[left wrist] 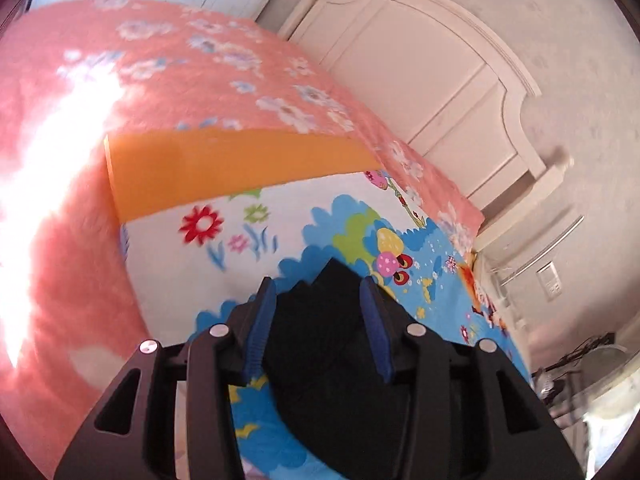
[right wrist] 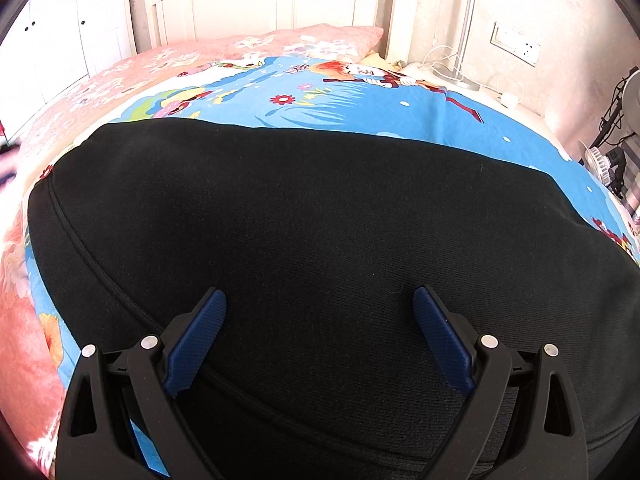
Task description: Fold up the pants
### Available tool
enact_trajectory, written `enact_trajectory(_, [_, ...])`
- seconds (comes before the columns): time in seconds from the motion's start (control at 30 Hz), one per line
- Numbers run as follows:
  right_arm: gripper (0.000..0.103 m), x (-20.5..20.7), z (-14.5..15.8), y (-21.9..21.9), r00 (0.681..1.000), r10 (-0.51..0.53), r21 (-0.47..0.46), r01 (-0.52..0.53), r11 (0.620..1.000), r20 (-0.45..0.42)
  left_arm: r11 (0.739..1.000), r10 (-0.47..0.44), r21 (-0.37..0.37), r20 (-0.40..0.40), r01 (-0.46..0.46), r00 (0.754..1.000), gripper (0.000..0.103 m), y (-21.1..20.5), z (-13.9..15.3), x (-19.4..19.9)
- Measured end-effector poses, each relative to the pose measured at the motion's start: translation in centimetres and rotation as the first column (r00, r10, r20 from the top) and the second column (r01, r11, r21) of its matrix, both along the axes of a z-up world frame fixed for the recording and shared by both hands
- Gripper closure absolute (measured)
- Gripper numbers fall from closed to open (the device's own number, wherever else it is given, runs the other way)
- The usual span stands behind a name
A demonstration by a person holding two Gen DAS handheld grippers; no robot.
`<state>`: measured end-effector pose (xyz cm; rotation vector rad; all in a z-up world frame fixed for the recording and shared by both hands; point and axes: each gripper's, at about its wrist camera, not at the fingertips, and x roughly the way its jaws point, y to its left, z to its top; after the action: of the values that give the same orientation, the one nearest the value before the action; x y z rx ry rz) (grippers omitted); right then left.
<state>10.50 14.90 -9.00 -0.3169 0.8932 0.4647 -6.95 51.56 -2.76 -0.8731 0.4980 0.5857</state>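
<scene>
The black pants (right wrist: 304, 216) lie spread flat on a cartoon-print sheet (right wrist: 360, 100) on the bed and fill most of the right wrist view. My right gripper (right wrist: 320, 300) is open just above the black cloth, with its blue pads (right wrist: 440, 332) wide apart and empty. In the left wrist view a bunched fold of the black pants (left wrist: 320, 340) stands between the blue pads (left wrist: 260, 320). My left gripper (left wrist: 318, 288) is shut on that fold and holds it above the sheet (left wrist: 224, 264).
A pink floral blanket (left wrist: 160, 80) covers the bed under the sheet. A white headboard (left wrist: 420, 60) and wall stand behind. A lamp stand with cables (right wrist: 460, 68) and a small fan (right wrist: 600, 160) are at the right of the bed.
</scene>
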Motion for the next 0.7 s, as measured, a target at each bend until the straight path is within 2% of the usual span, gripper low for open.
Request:
enact_trajectory(0.13, [0.012,0.0,0.0,0.0,1.000,0.001,0.000,-0.001,1.000,-0.001,0.990,-0.046,-0.128,0.044,0.051,0.998,0.061,0.0,-3.7,-2.2])
enact_trajectory(0.2, [0.012,0.0,0.0,0.0,1.000,0.002,0.000,-0.002,1.000,-0.003,0.982,-0.075,-0.170,0.062,0.084,0.995,0.061,0.0,-5.1,-1.6])
enact_trajectory(0.33, [0.012,0.1,0.0,0.0,1.000,0.004,0.002,-0.004,1.000,-0.006,0.957,-0.077,-0.276,0.067,0.093,0.995,0.061,0.7,-7.7,-0.1])
enact_trajectory(0.7, [0.012,0.2,0.0,0.1,1.000,0.004,0.002,-0.004,1.000,-0.008,0.907,-0.111,-0.389,0.146,0.160,0.983,0.061,2.4,-9.5,2.0])
